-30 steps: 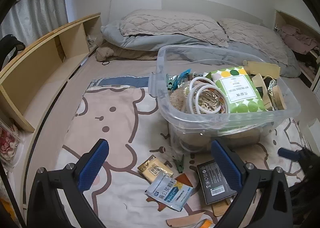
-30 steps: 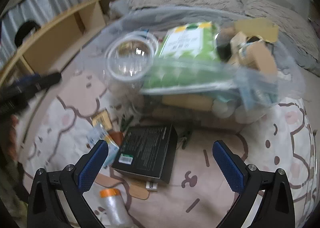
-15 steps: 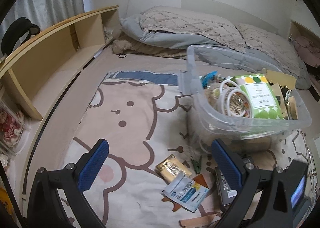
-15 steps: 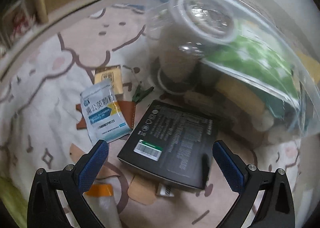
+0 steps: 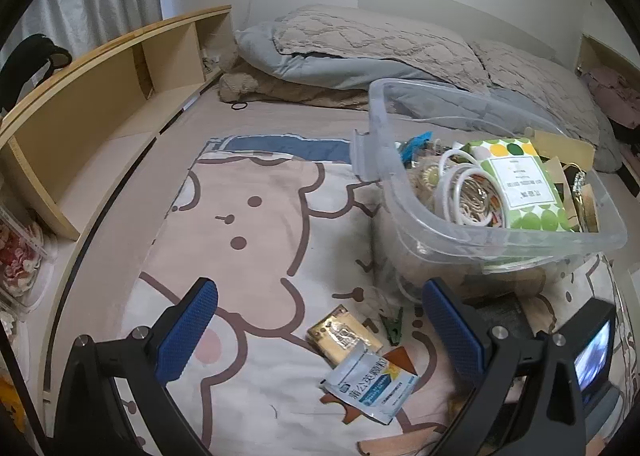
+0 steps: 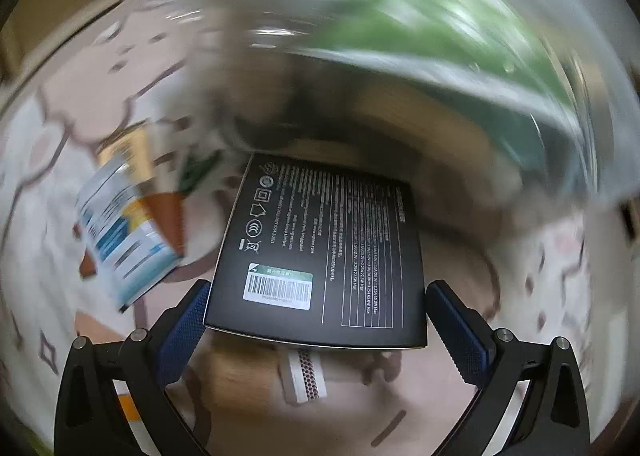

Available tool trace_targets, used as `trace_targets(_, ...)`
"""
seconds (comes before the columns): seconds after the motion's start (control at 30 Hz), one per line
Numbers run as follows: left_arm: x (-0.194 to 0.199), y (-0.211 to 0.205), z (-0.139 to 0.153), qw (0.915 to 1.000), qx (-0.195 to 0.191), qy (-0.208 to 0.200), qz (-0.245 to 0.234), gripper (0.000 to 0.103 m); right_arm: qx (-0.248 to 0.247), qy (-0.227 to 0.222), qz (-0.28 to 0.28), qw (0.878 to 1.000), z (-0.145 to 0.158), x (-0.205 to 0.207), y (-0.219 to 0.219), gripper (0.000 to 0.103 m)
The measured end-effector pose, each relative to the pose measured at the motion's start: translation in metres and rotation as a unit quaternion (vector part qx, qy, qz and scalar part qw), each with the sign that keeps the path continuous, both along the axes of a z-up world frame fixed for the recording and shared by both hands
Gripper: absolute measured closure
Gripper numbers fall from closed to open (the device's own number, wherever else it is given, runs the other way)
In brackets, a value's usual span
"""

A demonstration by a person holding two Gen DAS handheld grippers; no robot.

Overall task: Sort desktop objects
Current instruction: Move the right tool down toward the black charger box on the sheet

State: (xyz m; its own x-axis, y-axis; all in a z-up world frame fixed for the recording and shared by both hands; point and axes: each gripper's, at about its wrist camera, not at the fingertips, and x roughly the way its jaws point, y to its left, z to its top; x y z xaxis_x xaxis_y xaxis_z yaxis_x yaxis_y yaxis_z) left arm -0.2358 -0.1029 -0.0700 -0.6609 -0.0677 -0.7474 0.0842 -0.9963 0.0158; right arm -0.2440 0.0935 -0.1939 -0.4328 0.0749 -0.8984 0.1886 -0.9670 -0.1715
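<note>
Black box (image 6: 320, 252), flat with a barcode label and white print on its upper face, lies in the lower middle of the right wrist view, its near edge between the blue pads of the right gripper (image 6: 318, 320). Those fingers stand wide, one pad just beside each near corner of the box; whether they touch it cannot be told. Under the box's near edge a small white strip with a dotted patch (image 6: 304, 376) pokes out. To the left of the box lie a blue and white sachet (image 6: 120, 240) and a brown leather piece (image 6: 168, 215), both blurred. Above the box the clear plastic bin (image 6: 400, 35) fills the top of the frame, smeared by motion, with green showing through its wall.

In the left wrist view the left gripper (image 5: 320, 332) hangs over the cartoon-print bedspread (image 5: 248, 223), fingers spread wide with nothing between them. Between and just beyond the pads lie a gold foil packet (image 5: 344, 336), a green clip (image 5: 394, 330) and the sachet (image 5: 372, 388). At the right of the frame the bin (image 5: 408, 215) stands on the bedspread, holding a green dotted box (image 5: 520, 187) and white rings (image 5: 468, 191). Pillows (image 5: 380, 35) lie at the top, a wooden shelf (image 5: 100, 95) at the upper left.
</note>
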Motion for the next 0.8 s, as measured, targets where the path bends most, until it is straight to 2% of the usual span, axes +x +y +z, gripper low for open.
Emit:
trace_targets(0.2, -0.001, 0.014, -0.001, 0.9999, -0.007, -0.001, -0.014, 0.0, -0.038, -0.017, -0.092, 0.995, -0.001, -0.013, 0.059, 0.0)
trace_targets(0.53, -0.007, 0.05, -0.01, 0.9988, -0.002, -0.018, -0.046, 0.0, -0.047, -0.036, -0.156, 0.986, -0.004, -0.018, 0.123, 0.0)
trace_targets(0.8, 0.001, 0.113, -0.013, 0.9911, -0.042, -0.013, -0.126, 0.0, -0.058, -0.046, -0.205, 0.976, -0.007, -0.02, 0.181, 0.0)
